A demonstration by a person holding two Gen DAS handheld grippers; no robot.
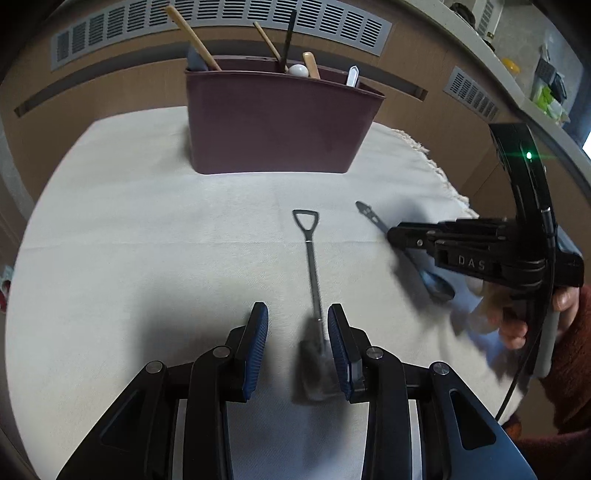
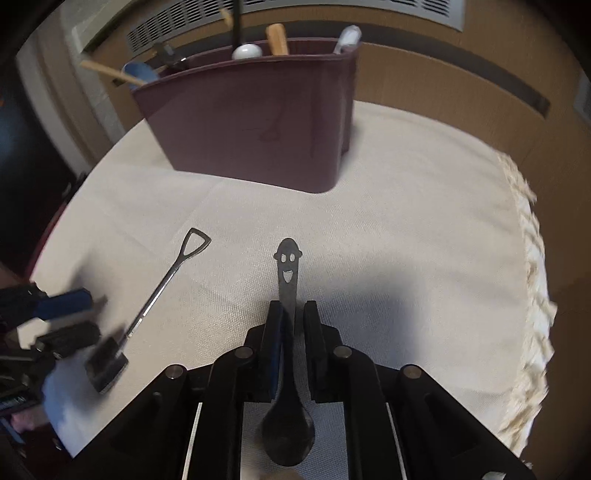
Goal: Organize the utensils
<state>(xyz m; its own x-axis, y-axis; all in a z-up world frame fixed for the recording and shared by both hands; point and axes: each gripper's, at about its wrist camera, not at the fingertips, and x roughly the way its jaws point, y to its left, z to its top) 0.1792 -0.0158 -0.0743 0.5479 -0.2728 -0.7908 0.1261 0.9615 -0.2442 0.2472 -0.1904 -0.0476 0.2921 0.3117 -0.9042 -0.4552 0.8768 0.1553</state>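
Note:
A shovel-shaped metal spoon point(image 1: 312, 266) lies on the cream cloth, its blade end between the blue pads of my open left gripper point(image 1: 297, 317); it also shows in the right wrist view point(image 2: 162, 286). My right gripper point(image 2: 293, 314) is shut on a dark spoon with a smiley-face handle point(image 2: 287, 273), bowl end toward the camera. In the left wrist view the right gripper point(image 1: 397, 236) sits over that spoon point(image 1: 437, 286). A maroon utensil holder point(image 1: 277, 122) stands at the back, also in the right wrist view point(image 2: 258, 122), with several utensils in it.
The cream cloth point(image 1: 147, 240) covers the table, with a fringed edge point(image 2: 532, 295) on the right. A wooden panel wall with vents point(image 1: 221, 22) is behind the holder. The person's hand point(image 1: 517, 325) holds the right gripper.

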